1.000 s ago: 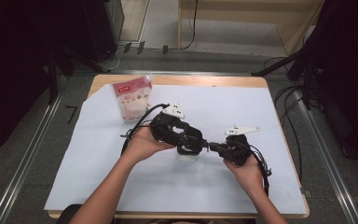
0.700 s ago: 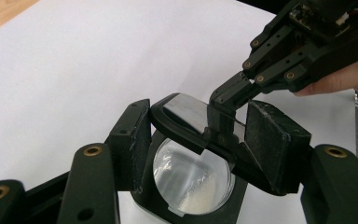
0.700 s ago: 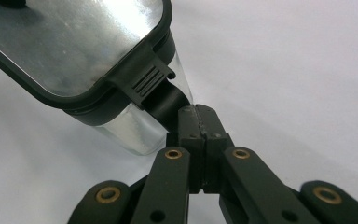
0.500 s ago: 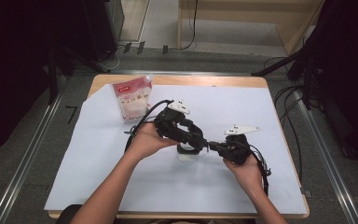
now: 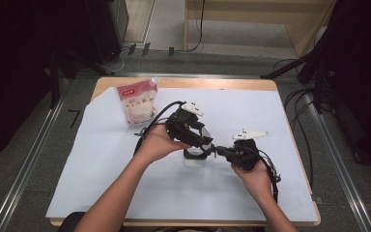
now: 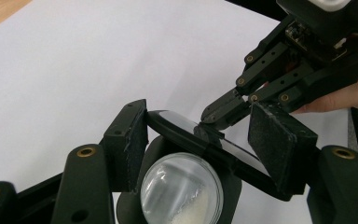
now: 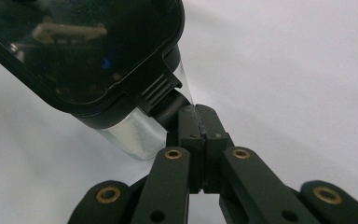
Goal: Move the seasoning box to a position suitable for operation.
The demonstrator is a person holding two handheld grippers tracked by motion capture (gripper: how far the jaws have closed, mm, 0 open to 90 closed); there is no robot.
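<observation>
Clear jar (image 6: pixel 182 189) is sitting just below the left gripper (image 6: pixel 200 140), holding a little white powder at its bottom, with its black flip lid (image 6: pixel 200 140) lying tilted between that gripper's parted pads (image 6: pixel 279 140), which have just been opening and are not visibly pressing it. Right gripper (image 7: pixel 200 122) is pinching the lid's ribbed tab (image 7: pixel 161 91) with jaws closed together. Farther off, beyond the left gripper, a white pouch (image 5: pixel 136 101) is standing on the white sheet (image 5: pixel 101 159).

left hand-held gripper (image 5: pixel 199 141) jaws parted, right hand-held gripper (image 5: pixel 221 152) — pinched shut
</observation>
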